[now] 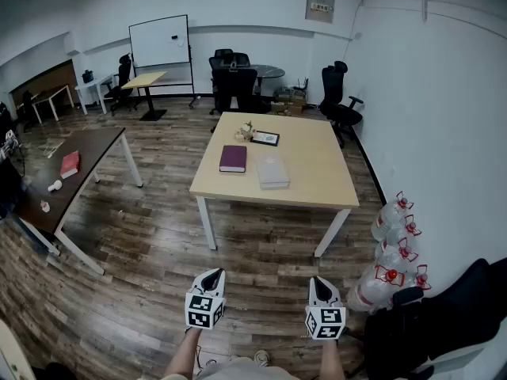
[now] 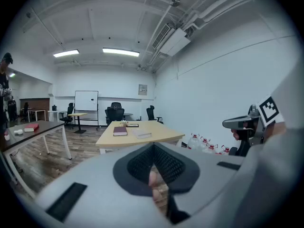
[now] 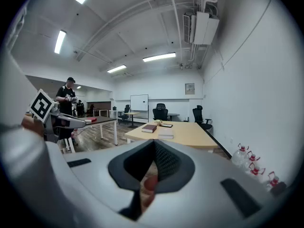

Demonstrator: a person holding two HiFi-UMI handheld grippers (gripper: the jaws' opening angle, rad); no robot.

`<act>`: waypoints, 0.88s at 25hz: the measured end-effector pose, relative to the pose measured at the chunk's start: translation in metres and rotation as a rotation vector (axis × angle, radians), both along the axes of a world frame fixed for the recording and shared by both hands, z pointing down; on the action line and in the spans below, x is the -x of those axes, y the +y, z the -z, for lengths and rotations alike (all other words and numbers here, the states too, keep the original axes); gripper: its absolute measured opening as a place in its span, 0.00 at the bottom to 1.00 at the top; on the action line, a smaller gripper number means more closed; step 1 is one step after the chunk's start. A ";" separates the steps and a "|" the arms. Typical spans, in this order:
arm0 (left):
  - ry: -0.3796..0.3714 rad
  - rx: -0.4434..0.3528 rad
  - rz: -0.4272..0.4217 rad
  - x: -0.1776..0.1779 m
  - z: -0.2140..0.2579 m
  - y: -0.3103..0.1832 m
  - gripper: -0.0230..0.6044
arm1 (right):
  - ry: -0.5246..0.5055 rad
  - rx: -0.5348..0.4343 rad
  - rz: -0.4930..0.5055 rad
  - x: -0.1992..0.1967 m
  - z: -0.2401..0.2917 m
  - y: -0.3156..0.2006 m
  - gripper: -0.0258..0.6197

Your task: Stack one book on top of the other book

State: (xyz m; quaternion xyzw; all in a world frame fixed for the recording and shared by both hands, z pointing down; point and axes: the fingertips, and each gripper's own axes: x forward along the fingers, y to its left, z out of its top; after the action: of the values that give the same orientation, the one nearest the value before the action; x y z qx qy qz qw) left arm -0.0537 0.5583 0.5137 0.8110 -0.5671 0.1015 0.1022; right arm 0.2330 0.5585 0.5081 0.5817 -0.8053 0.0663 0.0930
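Observation:
A maroon book (image 1: 233, 158) and a grey book (image 1: 272, 171) lie flat, side by side and apart, on the light wooden table (image 1: 317, 176) ahead. The same maroon book (image 2: 119, 131) and grey book (image 2: 142, 134) show in the left gripper view; the right gripper view also has the maroon book (image 3: 149, 128) and the grey book (image 3: 166, 133). My left gripper (image 1: 210, 279) and right gripper (image 1: 321, 287) hang low at the bottom of the head view, well short of the table. Both are shut with nothing between the jaws.
A framed picture (image 1: 264, 138) and a small ornament (image 1: 243, 131) sit at the table's far side. A dark table (image 1: 79, 172) with a red book stands left. Water bottles (image 1: 392, 244) line the right wall beside a black chair (image 1: 444, 323). A person (image 3: 66, 106) stands at left.

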 end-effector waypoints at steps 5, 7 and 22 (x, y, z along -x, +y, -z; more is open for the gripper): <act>0.001 0.010 -0.003 0.001 -0.003 -0.004 0.05 | 0.010 0.002 0.009 0.003 -0.002 -0.004 0.04; 0.004 0.017 -0.008 0.001 -0.004 -0.004 0.05 | 0.008 0.001 0.020 0.005 -0.002 -0.004 0.05; 0.045 0.023 -0.169 -0.031 -0.014 0.005 0.63 | 0.030 -0.018 0.205 0.041 -0.011 -0.002 0.76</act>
State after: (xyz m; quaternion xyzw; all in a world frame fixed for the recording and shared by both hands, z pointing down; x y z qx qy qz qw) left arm -0.0222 0.5629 0.5280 0.8567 -0.4931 0.0981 0.1151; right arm 0.1916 0.5565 0.5186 0.4980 -0.8597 0.0407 0.1062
